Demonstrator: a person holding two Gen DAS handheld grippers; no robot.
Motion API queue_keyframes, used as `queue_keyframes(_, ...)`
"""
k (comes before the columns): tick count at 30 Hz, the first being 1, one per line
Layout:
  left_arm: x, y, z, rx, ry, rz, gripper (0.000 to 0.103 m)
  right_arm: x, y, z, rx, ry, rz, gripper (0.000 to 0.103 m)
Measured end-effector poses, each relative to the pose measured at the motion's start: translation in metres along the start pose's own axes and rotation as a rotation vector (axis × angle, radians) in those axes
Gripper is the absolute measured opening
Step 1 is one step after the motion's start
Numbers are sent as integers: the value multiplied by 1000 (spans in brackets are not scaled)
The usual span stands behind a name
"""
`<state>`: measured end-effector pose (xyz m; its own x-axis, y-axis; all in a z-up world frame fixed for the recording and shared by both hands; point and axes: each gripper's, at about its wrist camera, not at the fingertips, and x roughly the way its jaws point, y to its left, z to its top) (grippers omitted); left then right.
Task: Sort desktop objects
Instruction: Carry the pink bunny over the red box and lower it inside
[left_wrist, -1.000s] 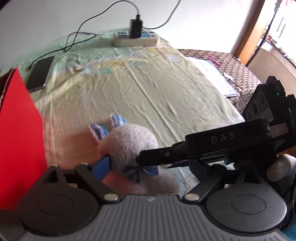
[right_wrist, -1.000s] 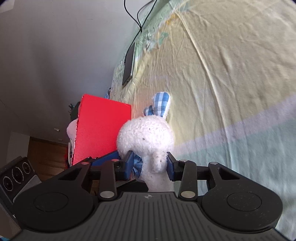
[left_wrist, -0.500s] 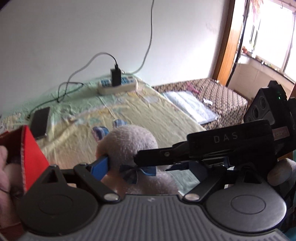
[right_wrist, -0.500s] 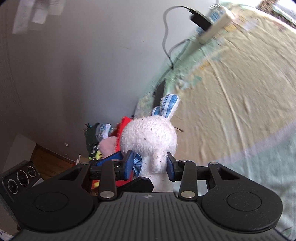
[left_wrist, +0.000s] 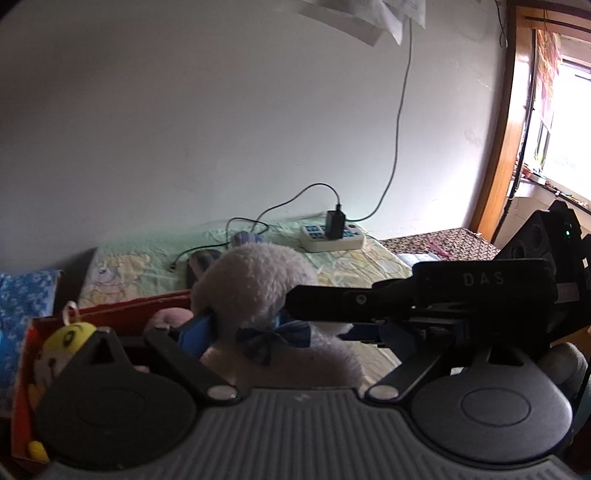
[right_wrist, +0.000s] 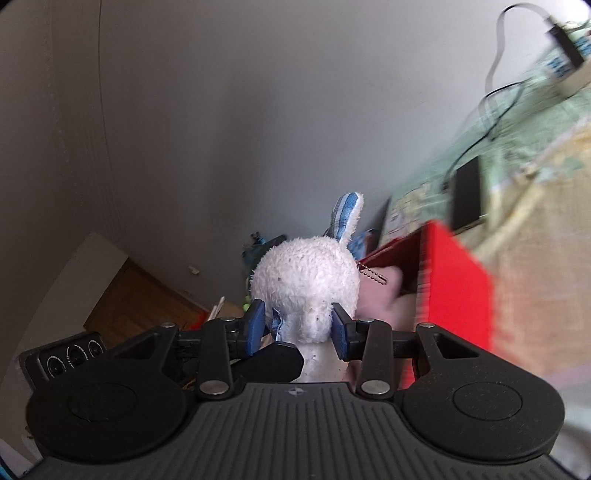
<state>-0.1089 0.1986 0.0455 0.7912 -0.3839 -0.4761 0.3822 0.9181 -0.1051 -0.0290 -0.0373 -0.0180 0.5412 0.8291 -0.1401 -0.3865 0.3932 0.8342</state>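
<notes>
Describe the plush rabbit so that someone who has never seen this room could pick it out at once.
Find the red box at the edge of the bed; it already holds a yellow plush and a pink one. The plush rabbit hangs beside it, pinched at the neck by the right hand-held gripper. Its fluffy white head, blue checked ears and blue bow set it apart.

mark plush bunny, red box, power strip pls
plush bunny (right_wrist: 306, 273), right wrist view, back of its head
red box (right_wrist: 458, 284), right wrist view, outer side wall
power strip (left_wrist: 332, 239), left wrist view, white casing under the black charger
</notes>
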Motion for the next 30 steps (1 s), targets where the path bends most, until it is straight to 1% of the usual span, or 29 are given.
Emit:
queue_keyframes(4,-14,44,-9,-24,9,32,93,43,12,-15,-5,23,12,41)
queue_keyframes(8,-12,82,-21,-57,35,46,94,75,17,-31,-9,30,-13,40)
queue_keyframes(13,8,116,-36,-81,114,29,94,104,17,-45,-39,41,-121,38)
queue_keyframes(15,12,125,-42,-77,134,18,94,110,14,-50,-25,51,-154,38)
queue_keyframes(20,16,132,-48,-70,153,-21,94,119,13,-53,-5,52,-242,37)
queue_keyframes(23,20,136,-49,-69,155,-31,94,127,5,-54,33,50,-250,37)
queue_keyframes(27,23,139,-51,-81,166,-48,94,125,10,-60,16,48,-267,39)
queue_keyframes(29,23,139,-53,-82,175,-47,95,126,9,-63,21,54,-273,43)
queue_keyframes(30,23,139,-53,-88,188,-54,95,126,9,-64,25,54,-274,43)
